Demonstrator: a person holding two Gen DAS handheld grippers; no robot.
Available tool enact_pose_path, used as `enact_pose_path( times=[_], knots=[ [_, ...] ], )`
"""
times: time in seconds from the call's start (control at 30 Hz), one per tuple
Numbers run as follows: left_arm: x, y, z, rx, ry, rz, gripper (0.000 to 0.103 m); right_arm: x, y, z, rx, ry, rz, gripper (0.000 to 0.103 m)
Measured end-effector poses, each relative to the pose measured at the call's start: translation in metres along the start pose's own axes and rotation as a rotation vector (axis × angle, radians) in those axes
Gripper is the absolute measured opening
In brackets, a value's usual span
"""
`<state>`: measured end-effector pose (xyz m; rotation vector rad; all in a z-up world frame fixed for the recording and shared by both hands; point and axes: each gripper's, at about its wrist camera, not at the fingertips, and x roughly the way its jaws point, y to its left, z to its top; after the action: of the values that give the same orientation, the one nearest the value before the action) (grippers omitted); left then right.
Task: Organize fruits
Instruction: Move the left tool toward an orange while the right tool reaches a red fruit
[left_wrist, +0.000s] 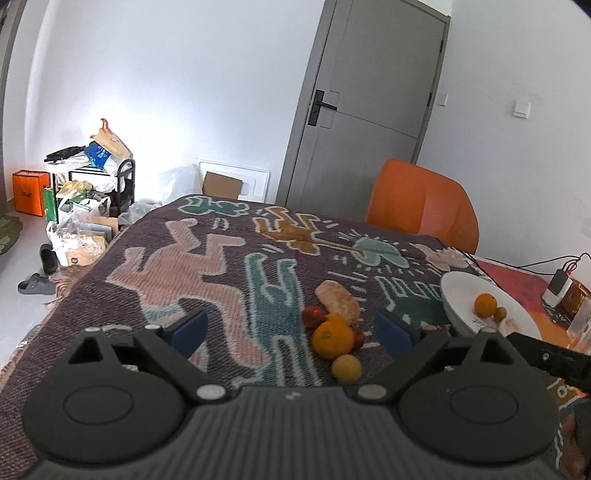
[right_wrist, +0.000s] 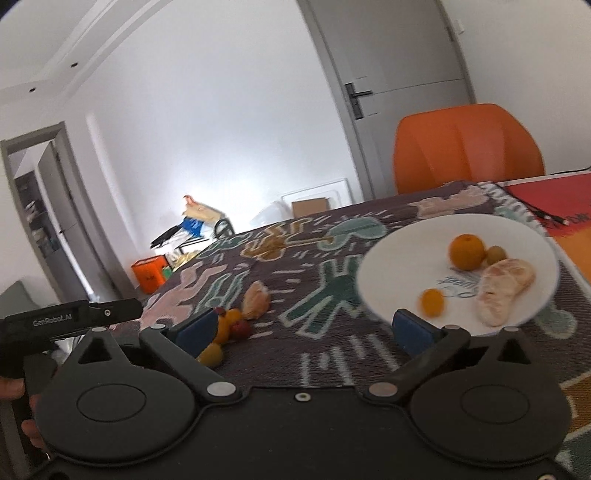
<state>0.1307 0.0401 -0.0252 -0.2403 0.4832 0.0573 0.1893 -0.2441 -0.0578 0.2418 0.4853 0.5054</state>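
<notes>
A white plate (right_wrist: 391, 266) lies on the patterned cloth and holds an orange (right_wrist: 467, 251), a small green fruit (right_wrist: 496, 253), a small orange fruit (right_wrist: 432, 302) and a pale bread-like piece (right_wrist: 504, 290). The plate (left_wrist: 458, 291) shows at the right in the left wrist view. A loose pile lies left of it: a large orange (left_wrist: 331, 336), a yellow fruit (left_wrist: 346, 367), a red fruit (left_wrist: 312, 316) and a bread-like piece (left_wrist: 339, 300). My left gripper (left_wrist: 291, 334) is open above the pile. My right gripper (right_wrist: 306, 330) is open and empty near the plate's front edge.
The patterned cloth (left_wrist: 192, 266) covers the table. An orange chair (left_wrist: 421, 201) stands behind the far edge. Cables and a small device (left_wrist: 559, 282) lie at the far right. A cluttered rack (left_wrist: 92, 173) and bags stand on the floor at the left.
</notes>
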Motion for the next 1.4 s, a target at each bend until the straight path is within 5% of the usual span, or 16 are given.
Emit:
enact_pose_path(
  times=[0.13, 0.4, 0.67, 1.4],
  knots=[
    [-0.001, 0.011, -0.002, -0.024, 0.002, 0.000, 0.094, 0.012, 0.013, -0.003, -0.017, 0.035, 0.033, 0.092],
    [0.000, 0.023, -0.006, -0.045, 0.011, -0.014, 0.080, 0.044, 0.027, -0.007, -0.031, 0.130, 0.076, 0.056],
    [0.010, 0.037, -0.009, -0.096, 0.024, -0.002, 0.067, 0.073, 0.038, -0.003, -0.088, 0.199, 0.079, 0.048],
    [0.041, 0.047, -0.009, -0.143, 0.069, -0.009, 0.066, 0.136, 0.052, 0.001, -0.175, 0.293, 0.105, 0.037]
  ],
)
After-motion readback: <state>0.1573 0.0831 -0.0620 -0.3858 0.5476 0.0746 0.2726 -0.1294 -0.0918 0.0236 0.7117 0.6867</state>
